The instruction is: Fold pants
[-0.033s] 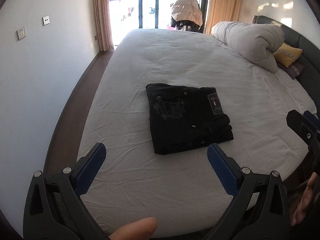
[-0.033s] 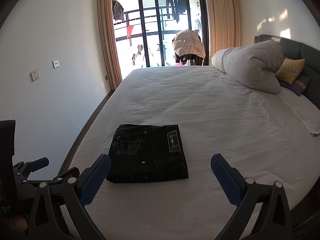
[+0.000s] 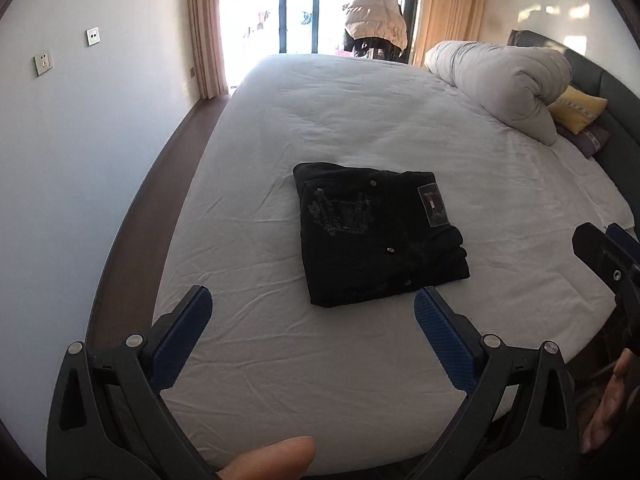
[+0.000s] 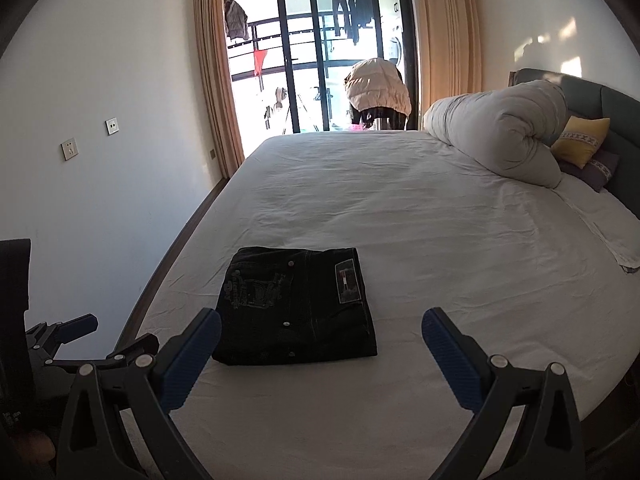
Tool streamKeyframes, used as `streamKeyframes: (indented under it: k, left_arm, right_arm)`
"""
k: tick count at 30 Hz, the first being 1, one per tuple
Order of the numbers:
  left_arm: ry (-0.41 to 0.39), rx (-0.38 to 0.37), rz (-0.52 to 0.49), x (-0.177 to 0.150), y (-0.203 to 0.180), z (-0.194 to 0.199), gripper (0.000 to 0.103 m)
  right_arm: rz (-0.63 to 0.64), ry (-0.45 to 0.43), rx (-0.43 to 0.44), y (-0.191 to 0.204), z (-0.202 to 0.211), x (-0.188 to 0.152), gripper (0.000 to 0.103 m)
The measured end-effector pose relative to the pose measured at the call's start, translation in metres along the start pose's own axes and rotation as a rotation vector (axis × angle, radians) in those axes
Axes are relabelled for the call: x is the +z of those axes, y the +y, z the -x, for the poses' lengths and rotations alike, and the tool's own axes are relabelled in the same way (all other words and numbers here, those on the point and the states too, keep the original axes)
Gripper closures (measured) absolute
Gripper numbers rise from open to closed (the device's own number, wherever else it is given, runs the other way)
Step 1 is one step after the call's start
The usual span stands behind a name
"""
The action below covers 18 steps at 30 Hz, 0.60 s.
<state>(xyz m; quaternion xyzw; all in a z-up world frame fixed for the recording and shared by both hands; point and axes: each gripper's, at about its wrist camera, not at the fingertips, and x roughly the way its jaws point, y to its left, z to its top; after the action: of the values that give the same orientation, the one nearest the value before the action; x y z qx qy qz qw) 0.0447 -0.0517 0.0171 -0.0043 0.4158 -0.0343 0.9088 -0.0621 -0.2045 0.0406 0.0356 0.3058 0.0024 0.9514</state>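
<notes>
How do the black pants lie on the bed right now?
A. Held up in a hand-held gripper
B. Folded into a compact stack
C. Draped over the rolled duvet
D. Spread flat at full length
B: the pants sit as a squarish folded stack on the bed, touched by neither open hand-held gripper.

Both grippers, left (image 3: 312, 318) and right (image 4: 320, 338), have black triangular frames, silver rivets and blue ribbed jaws.

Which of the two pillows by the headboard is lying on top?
The yellow pillow with the patterned band; it rests on the purple pillow, which lies flat beneath it, beside the rolled duvet.
</notes>
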Motion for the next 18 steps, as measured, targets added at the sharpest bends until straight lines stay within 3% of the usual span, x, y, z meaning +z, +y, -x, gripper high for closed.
streamKeyframes:
  k: [18]
  left_arm:
    - [0.022,0.011,0.0,-0.0018,0.002,-0.0082,0.0]
  right_arm:
    - [-0.012,0.047,-0.006,-0.0028,-0.0057,-0.0042,0.0]
